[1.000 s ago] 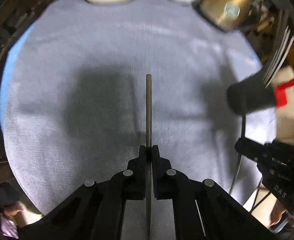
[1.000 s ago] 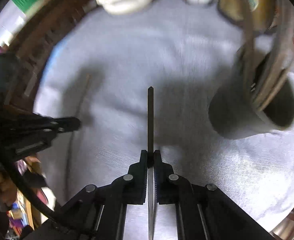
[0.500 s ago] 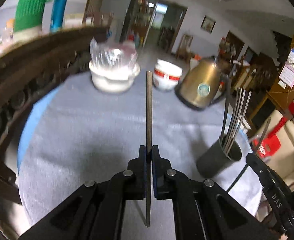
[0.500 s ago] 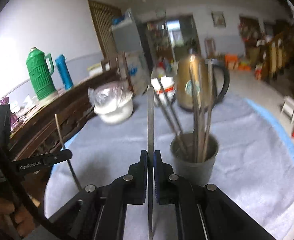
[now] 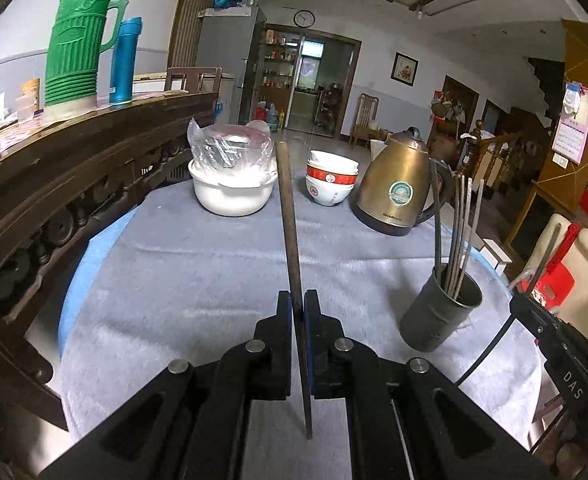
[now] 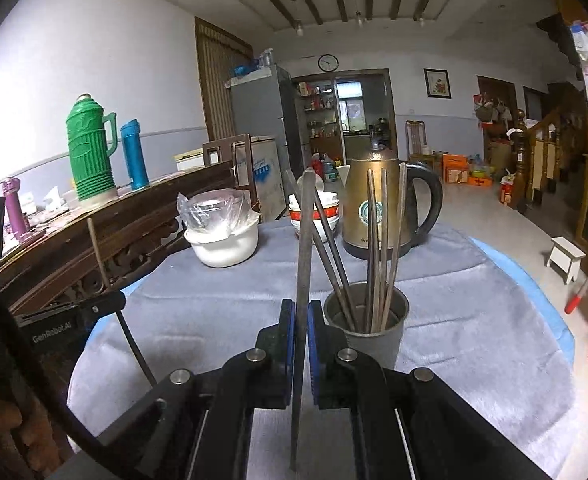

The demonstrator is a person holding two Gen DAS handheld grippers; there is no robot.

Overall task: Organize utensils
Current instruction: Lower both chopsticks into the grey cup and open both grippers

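The left gripper [image 5: 298, 312] is pinching one chopstick [image 5: 289, 240] between its closed fingers [image 5: 283, 320]; the stick is pointing up and forward, out over the middle of the desk [image 5: 197, 272]. The right gripper [image 6: 301, 320] is likewise clamping a second chopstick [image 6: 305, 248], fingers [image 6: 287, 324] shut tight on it, and its tip is rising in front of the kettle [image 6: 378, 204].

The holder cup [image 6: 368, 336] is standing near the right edge of the desk. In the right wrist view it is sitting just beside the right gripper, slightly ahead and to the right. Several chopsticks [image 6: 378, 248] are already leaning inside it.

Progress, as judged: part of the sorting is done, since a bundle is already standing in the cup. Two sticks are remaining in the air, one per gripper. No loose sticks are showing on the grey cloth in either view, so these two are probably the last. The right one is looking closest to drop-in.

Other items at the far edge: a wrapped white pot [image 5: 231, 188], stacked bowls [image 5: 331, 182] and the kettle.
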